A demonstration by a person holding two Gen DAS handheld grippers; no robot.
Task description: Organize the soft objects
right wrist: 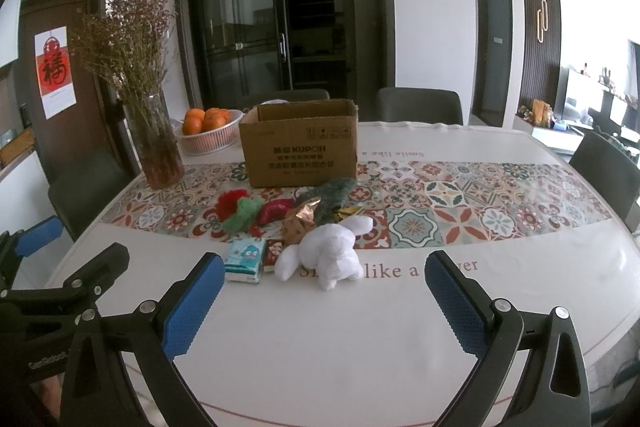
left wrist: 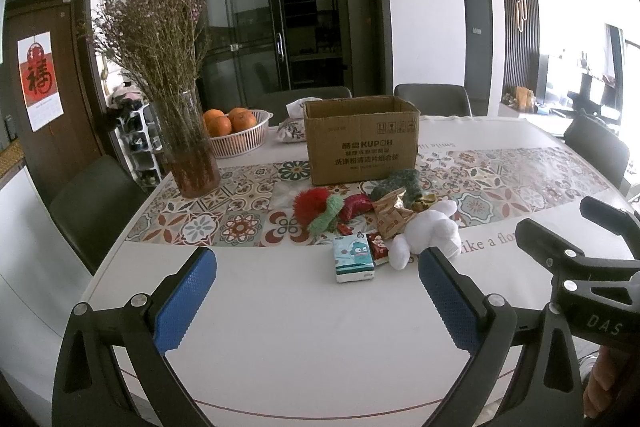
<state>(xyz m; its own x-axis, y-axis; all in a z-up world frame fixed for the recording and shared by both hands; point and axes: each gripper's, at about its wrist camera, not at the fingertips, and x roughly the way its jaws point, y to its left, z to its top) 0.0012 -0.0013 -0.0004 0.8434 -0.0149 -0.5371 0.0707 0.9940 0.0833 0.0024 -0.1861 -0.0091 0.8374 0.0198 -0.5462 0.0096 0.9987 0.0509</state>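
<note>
Blue rubber pads face each other across a wide gap on both tools: your left gripper [left wrist: 316,291] and your right gripper [right wrist: 324,295] are both spread apart and hold nothing, hovering over the bare near part of the table [left wrist: 280,347]. That suits a start, since wide jaws can drop over a bulky soft thing without a second adjustment.

Just beyond the fingers lies the pile you are to sort. Nearest is the tissue pack [left wrist: 353,258], flat on the white cloth, with a small red packet [left wrist: 377,248] touching its right side. Right of those sits the white plush toy [right wrist: 328,255], lying sprawled with its limbs out; it is closest to your right gripper, so I judge that the natural first pick.

Behind it the heap thickens on the patterned runner: a brown foil snack bag [left wrist: 393,214], a red pouch [left wrist: 357,206], a green fuzzy piece [left wrist: 326,217] touching a red fluffy ball [left wrist: 310,203] on the left, and a dark green plush [left wrist: 398,183] at the back, leaning close to the box. They overlap, so lifting one may drag its neighbour.

Farther still stands the cardboard box [left wrist: 360,143], upright with its flaps open, right behind the heap, presumably where the soft things go. Far left, the glass vase of dried flowers [left wrist: 188,147] and the basket of oranges [left wrist: 240,139] stand clear of your path.
</note>
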